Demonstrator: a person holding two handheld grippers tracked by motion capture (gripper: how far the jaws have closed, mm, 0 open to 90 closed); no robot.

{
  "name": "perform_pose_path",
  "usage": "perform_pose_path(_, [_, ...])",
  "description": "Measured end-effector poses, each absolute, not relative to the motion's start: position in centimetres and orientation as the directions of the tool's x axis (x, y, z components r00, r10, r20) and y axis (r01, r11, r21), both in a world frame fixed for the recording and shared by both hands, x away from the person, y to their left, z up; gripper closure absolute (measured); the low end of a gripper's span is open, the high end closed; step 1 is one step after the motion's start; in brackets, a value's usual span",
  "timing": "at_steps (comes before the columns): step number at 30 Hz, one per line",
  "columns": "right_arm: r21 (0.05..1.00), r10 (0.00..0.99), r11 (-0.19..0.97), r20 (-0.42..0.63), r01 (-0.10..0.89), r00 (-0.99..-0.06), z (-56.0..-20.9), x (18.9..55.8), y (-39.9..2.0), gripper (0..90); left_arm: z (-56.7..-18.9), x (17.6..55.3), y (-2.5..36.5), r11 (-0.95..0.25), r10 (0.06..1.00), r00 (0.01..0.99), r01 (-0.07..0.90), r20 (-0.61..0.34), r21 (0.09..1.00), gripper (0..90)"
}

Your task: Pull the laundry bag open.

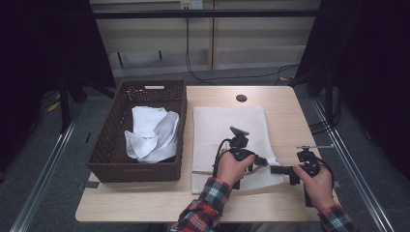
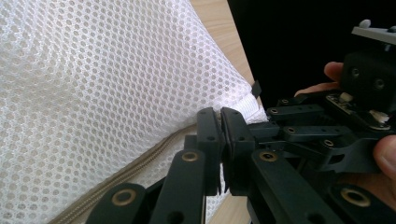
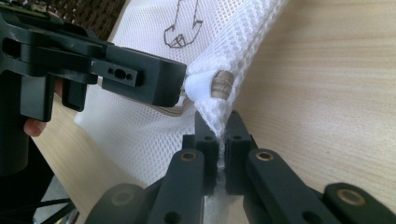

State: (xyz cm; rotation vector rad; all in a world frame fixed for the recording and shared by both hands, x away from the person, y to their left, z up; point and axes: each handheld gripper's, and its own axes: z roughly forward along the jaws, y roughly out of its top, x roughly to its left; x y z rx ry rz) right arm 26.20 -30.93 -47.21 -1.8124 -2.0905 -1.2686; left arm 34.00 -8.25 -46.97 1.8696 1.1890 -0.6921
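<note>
A white mesh laundry bag (image 1: 227,128) lies flat on the wooden table (image 1: 290,113), its zipper (image 2: 140,161) running along the near edge. My left gripper (image 1: 263,162) points right and is shut at the zipper's end (image 2: 220,116), where a bit of metal pull (image 3: 182,96) shows at its tips. My right gripper (image 1: 276,169) points left and is shut on the mesh corner (image 3: 218,135) just below the zipper's white end tab (image 3: 205,86). The two grippers meet tip to tip at the bag's near right corner, which is lifted slightly.
A dark wicker basket (image 1: 138,166) stands left of the bag with crumpled white cloth (image 1: 152,133) inside. A round cable hole (image 1: 241,98) sits at the table's far side. Bare wood lies right of the bag and along the near edge.
</note>
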Motion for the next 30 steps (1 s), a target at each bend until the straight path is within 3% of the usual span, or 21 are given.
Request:
perform_pose_path(5, [0.528,0.782,-0.046,0.547,0.848,-0.299,-47.0,26.2,-30.7,87.2,-47.0,34.1,-8.5,-0.239,0.481,0.401,0.915,-0.78,0.324,87.2])
perform_pose_path(14, [0.526,0.758,-0.034,0.567,0.85,-0.321,-46.7,26.2,-30.6,75.8,-47.2,34.1,-8.9,-0.279,0.483,0.42,0.906,-0.768,0.32,87.2])
perform_pose_path(18, [0.5,0.757,-0.048,0.583,0.865,-0.295,-46.8,26.2,-30.8,86.0,-47.4,34.0,-9.0,-0.283,0.483,0.423,0.904,-0.766,0.321,87.2])
perform_pose_path(29, [0.485,0.745,-0.092,0.613,0.87,-0.263,-46.7,26.0,-31.1,87.8,-47.0,34.1,-8.3,-0.279,0.463,0.424,0.903,-0.779,0.326,87.2])
perform_pose_path(30, [0.489,0.747,-0.095,0.611,0.867,-0.263,-46.7,26.0,-31.1,87.8,-47.0,34.0,-8.1,-0.297,0.51,0.443,0.895,-0.737,0.333,87.3])
